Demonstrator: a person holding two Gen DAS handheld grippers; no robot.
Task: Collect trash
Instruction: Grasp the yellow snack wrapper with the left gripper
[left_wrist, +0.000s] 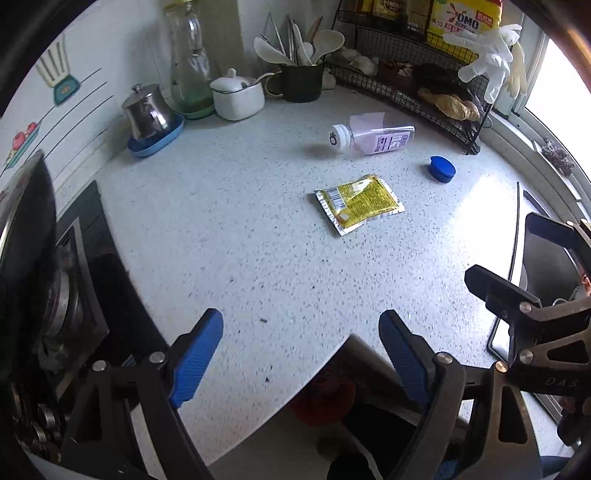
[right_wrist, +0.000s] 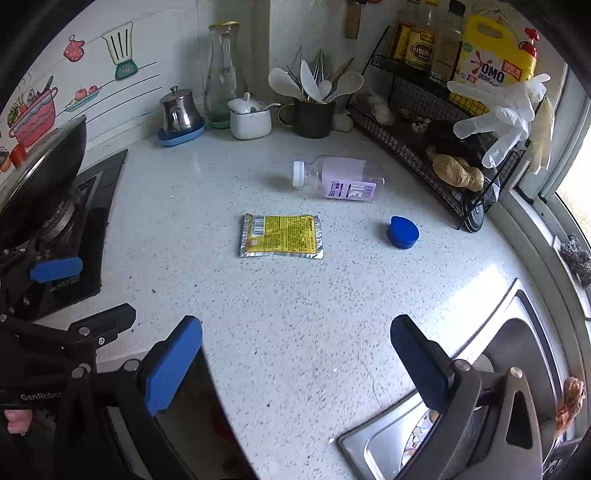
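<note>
Three pieces of litter lie on the speckled countertop (right_wrist: 295, 332), and the yellow sachet (right_wrist: 282, 235) serves as the landmark. It lies flat near the middle of the counter. Beyond it, toward the wall, a clear plastic bottle (right_wrist: 340, 177) with a white cap lies on its side, which suggests it is empty and discarded. To the sachet's right, toward the wire rack (right_wrist: 424, 122), sits a small blue cap (right_wrist: 403, 232), apart from both.

The left gripper (left_wrist: 301, 354) hangs above the counter's near edge, well short of the sachet, its blue pads spread wide with nothing between them. The right gripper (right_wrist: 295, 362) is likewise held short of the sachet, on the sink (right_wrist: 517, 354) side, jaws apart and empty. Both point down at the counter, probably so either can reach for a piece.

No bin shows clearly; something dark and red below the counter's edge may be one, but the blur there leaves that uncertain. By this layout, collecting has not begun.
</note>
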